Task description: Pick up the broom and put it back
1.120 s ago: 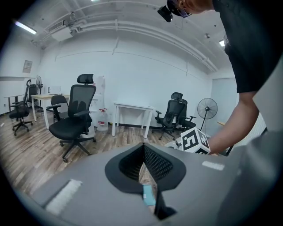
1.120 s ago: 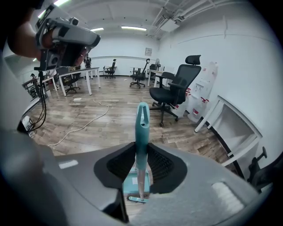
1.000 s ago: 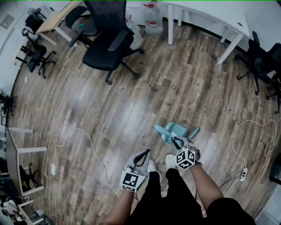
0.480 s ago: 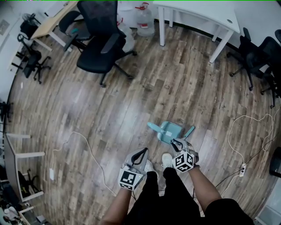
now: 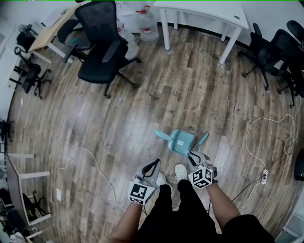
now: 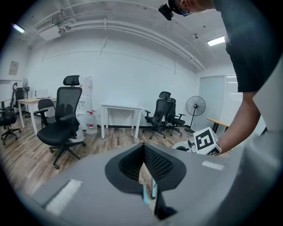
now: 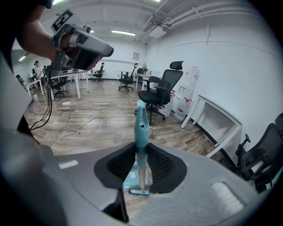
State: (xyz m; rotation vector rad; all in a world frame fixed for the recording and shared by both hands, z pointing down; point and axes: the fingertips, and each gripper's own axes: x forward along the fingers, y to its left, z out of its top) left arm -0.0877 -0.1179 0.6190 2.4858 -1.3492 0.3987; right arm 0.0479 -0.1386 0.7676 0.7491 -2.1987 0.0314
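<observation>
- Fingers (image 5: 195, 156) of the right gripper (image 5: 194, 153), seen from the head view, are closed on the teal handle of the broom (image 5: 203, 141). The handle slants up from a teal dustpan (image 5: 181, 141) lying on the wooden floor (image 5: 190, 85) just ahead of the person's white shoes (image 5: 179, 172).
- The left gripper (image 5: 157, 163) hangs beside the right one over the floor. Its finger tips are drawn together and carry nothing.
- A black office chair (image 5: 99, 52) and a white table (image 5: 204, 12) stand well beyond, and a white cable (image 5: 90, 154) trails across the boards.
- In the left gripper view, the ribbed pads (image 6: 157, 163) meet at their tips with nothing between them. Only floor and a sliver of teal show through the slit.
- In the right gripper view, the broom (image 7: 141, 123) stands upright between the pads (image 7: 161, 164), which press on its handle from both sides. Its lower end reaches the floor against the dustpan (image 7: 131, 178).
</observation>
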